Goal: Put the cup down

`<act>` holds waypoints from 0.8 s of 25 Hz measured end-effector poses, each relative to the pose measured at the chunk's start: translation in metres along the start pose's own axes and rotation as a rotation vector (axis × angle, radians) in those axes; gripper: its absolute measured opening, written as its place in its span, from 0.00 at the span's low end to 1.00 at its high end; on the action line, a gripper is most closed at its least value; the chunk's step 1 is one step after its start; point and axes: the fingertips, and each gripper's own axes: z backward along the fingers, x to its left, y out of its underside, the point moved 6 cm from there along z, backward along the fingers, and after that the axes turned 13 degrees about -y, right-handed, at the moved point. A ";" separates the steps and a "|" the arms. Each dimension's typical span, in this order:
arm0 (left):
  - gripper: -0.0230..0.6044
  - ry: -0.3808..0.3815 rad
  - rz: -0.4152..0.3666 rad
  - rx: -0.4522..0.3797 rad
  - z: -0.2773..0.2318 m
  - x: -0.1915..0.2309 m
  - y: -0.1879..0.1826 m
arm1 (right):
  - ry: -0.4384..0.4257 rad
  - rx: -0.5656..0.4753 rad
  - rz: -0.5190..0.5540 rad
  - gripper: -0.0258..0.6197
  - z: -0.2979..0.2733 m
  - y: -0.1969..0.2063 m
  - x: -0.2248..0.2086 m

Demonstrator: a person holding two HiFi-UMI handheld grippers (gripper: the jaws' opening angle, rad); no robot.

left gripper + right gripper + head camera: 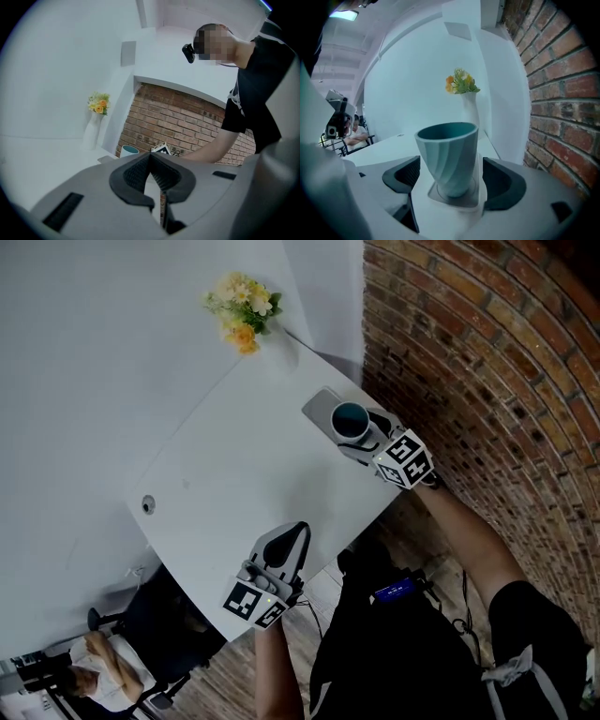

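A teal ribbed cup (449,152) stands upright on a square grey coaster (457,194) on the white table. My right gripper (450,177) is open around it, one dark pad on each side with a small gap to the cup's base. From the head view the cup (351,418) sits near the table's right edge, with the right gripper (354,435) reaching in from that edge. My left gripper (296,532) rests at the table's near edge, away from the cup; its pads (136,176) meet at the tip and hold nothing.
A white vase of yellow flowers (242,307) stands at the table's (234,474) far corner. A brick wall (487,352) runs close along the right. A small round fitting (147,504) sits near the table's left corner. A seated person (98,664) is beyond it.
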 end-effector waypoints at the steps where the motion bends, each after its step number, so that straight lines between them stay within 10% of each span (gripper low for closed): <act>1: 0.05 -0.001 0.001 -0.002 0.002 0.000 0.000 | 0.008 0.004 -0.013 0.67 0.006 0.004 0.002; 13: 0.05 0.018 -0.014 -0.039 0.013 -0.011 -0.005 | -0.199 -0.314 -0.478 0.67 0.105 0.021 0.080; 20: 0.05 0.060 -0.021 -0.056 0.013 -0.030 -0.010 | -0.322 -0.526 -0.476 0.50 0.158 -0.029 0.142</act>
